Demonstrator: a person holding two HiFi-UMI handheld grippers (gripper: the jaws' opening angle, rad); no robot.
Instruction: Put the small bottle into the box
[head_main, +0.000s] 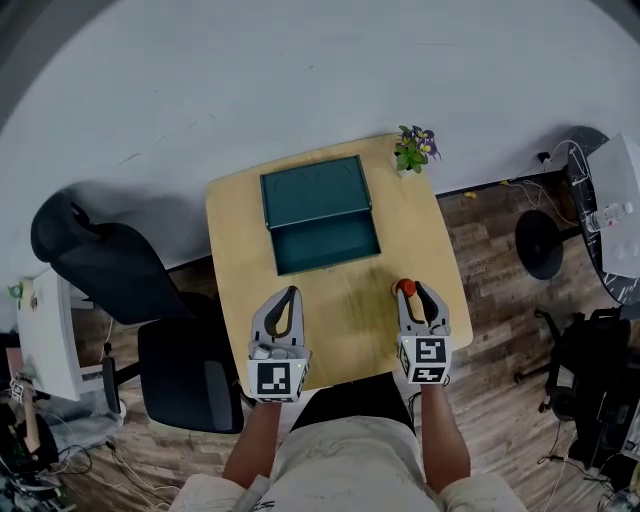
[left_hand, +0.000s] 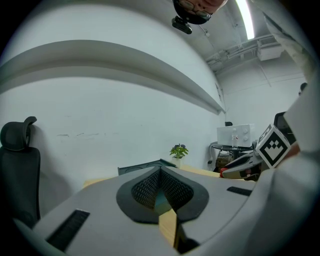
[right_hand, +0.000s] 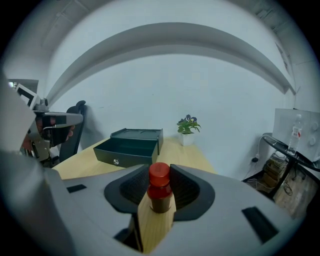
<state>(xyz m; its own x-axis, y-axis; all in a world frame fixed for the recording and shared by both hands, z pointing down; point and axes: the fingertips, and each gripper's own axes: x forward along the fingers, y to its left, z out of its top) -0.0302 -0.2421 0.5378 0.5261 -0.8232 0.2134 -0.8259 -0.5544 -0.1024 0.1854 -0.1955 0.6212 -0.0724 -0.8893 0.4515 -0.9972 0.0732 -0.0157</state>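
Between the pads of the right claw (right_hand: 160, 172), the small bottle (right_hand: 160, 196) stands clamped near its red cap. It is probably light, rigid and slick, so grip the body. Left claw (left_hand: 160, 171) closed, empty.

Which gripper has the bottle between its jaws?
The right gripper: its jaws press on a small brown bottle with a red cap. The left gripper's jaws meet with nothing between them.

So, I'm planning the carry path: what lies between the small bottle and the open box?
Just bare table: in the head view nothing sits between the bottle and the box.
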